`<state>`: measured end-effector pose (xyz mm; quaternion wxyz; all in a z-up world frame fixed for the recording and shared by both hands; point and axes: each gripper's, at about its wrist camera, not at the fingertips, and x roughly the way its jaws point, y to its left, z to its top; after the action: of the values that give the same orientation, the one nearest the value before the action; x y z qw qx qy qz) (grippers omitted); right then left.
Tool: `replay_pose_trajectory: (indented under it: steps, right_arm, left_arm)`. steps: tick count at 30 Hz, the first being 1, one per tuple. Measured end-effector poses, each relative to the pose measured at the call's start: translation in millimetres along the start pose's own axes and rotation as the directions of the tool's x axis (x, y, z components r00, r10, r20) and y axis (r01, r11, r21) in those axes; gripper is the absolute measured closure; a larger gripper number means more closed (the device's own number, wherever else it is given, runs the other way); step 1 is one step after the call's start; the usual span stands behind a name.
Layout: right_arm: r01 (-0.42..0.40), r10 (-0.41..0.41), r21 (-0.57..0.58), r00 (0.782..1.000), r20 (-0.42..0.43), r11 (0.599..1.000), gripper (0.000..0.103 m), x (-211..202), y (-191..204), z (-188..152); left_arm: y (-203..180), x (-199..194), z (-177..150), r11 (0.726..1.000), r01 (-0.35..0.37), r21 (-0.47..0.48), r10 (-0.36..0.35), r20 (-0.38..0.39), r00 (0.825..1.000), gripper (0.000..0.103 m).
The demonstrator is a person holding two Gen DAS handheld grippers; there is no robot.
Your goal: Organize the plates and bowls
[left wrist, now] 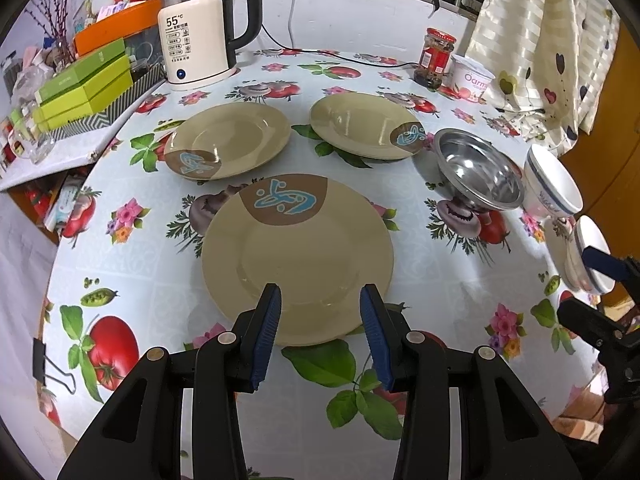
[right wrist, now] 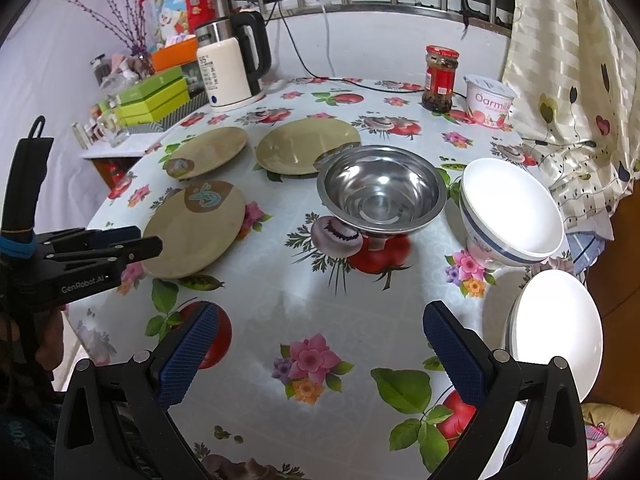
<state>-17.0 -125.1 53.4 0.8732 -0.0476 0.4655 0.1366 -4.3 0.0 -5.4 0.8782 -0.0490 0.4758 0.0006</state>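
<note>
On the tabletop point(left wrist: 168, 280) three plates form a triangle: the nearest plate point(left wrist: 298, 266) lies toward the front edge, with a second plate point(left wrist: 228, 140) behind it to the left and a third plate point(left wrist: 366, 126) behind it to the right. Just right of the third plate stands a metal bowl point(right wrist: 382, 190), then a footed bowl point(right wrist: 510, 214) to its right, and another bowl point(right wrist: 558, 338) nearer the front at the right edge. Along the far edge a kettle point(left wrist: 200, 36) stands at the left, and a jar point(left wrist: 436, 58) and a tub point(left wrist: 472, 78) stand side by side toward the right.
</note>
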Motion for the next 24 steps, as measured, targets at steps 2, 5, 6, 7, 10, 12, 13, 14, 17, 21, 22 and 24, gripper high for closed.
replay_pose_trajectory:
  steps: [2,5,6,7,10,12,13,14,17,21,22,24]
  right_arm:
    - [-0.001,0.001,-0.001,1.0,-0.001,1.0,0.0,0.3,0.0,0.1]
    - [-0.003,0.003,-0.001,1.0,-0.003,1.0,0.0,0.2,0.0,-0.1]
    - [-0.003,0.003,-0.001,1.0,-0.003,1.0,0.0,0.4,0.1,-0.6]
    - [-0.003,0.003,-0.001,1.0,-0.003,1.0,0.0,0.5,0.1,-0.6]
    - [-0.005,0.005,-0.001,1.0,-0.005,1.0,0.0,0.4,0.8,-1.3]
    - [-0.006,0.006,-0.002,1.0,-0.006,1.0,0.0,1.7,2.6,-2.8]
    - [-0.008,0.008,-0.002,1.0,-0.007,1.0,0.0,2.2,3.3,-2.9]
    - [-0.008,0.008,-0.002,1.0,-0.007,1.0,0.0,2.2,3.3,-2.8]
    - [-0.008,0.008,-0.001,1.0,-0.006,1.0,0.0,2.1,2.9,-2.2]
    - [-0.012,0.012,-0.001,1.0,-0.005,1.0,0.0,1.7,5.3,-2.6]
    - [-0.012,0.012,-0.001,1.0,-0.005,1.0,0.0,1.7,5.2,-2.4]
    - [-0.011,0.011,-0.001,1.0,-0.006,1.0,0.0,1.7,5.4,-2.4]
  left_arm:
    - [1.6,-0.5,-0.5,1.0,0.008,-0.012,-0.008,0.003,1.0,0.061]
    - [2.2,-0.1,-1.2,1.0,-0.002,-0.015,0.002,0.0,1.0,0.061]
    - [2.8,0.1,-1.3,1.0,-0.004,-0.014,0.004,-0.002,1.0,0.061]
    - [2.9,0.2,-1.4,1.0,-0.006,-0.013,0.005,-0.004,1.0,0.061]
    - [2.9,0.7,-1.9,1.0,-0.009,-0.01,0.008,-0.006,1.0,0.061]
    - [2.8,0.8,-1.8,1.0,-0.01,-0.01,0.01,-0.006,1.0,0.061]
    - [2.8,0.8,-1.9,1.0,-0.01,-0.01,0.01,-0.005,1.0,0.061]
    - [2.9,0.7,-1.8,1.0,-0.009,-0.009,0.009,-0.005,1.0,0.061]
    - [2.8,1.1,-1.2,1.0,-0.008,-0.007,0.008,-0.004,1.0,0.061]
    - [3.8,0.1,-0.5,1.0,-0.008,-0.006,0.008,-0.002,1.0,0.061]
    - [3.6,0.1,-0.6,1.0,-0.008,-0.006,0.008,-0.003,1.0,0.061]
    - [3.5,0.0,-0.6,1.0,-0.008,-0.004,0.008,-0.002,1.0,0.061]
